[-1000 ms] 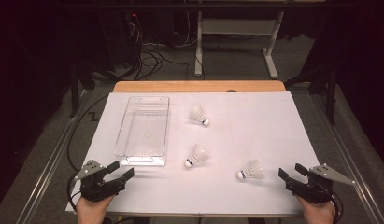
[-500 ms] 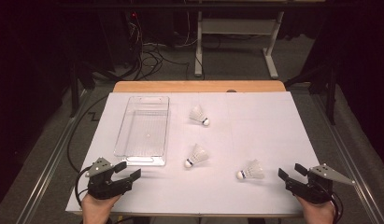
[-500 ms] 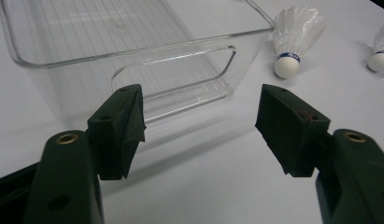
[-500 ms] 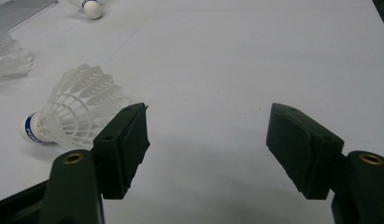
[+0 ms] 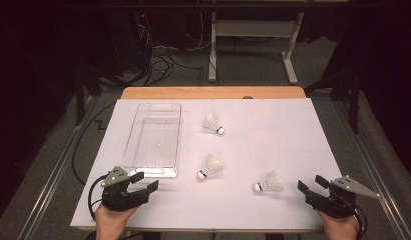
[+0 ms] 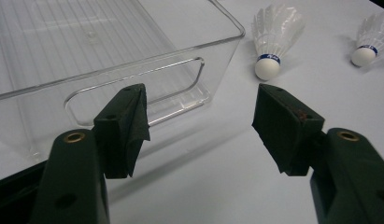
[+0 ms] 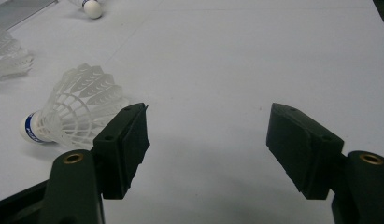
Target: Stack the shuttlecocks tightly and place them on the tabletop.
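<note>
Both grippers, left [image 5: 143, 185] and right [image 5: 311, 186], gape wide, empty; clip that lower-right shuttlecock [image 5: 268, 183] off-centre and it'll roll.

3 shuttlecocks [image 5: 213, 167], 1 clear bin [image 5: 152, 174]

On the table [image 5: 293, 120] the tray [image 5: 154, 140] lies at the left; one shuttlecock [image 5: 213, 123] lies to its right at the far side; a second shuttlecock [image 5: 209, 166] lies nearer, just off the tray's near right corner; a third shuttlecock [image 5: 268, 182] lies nearest, farther right.
</note>
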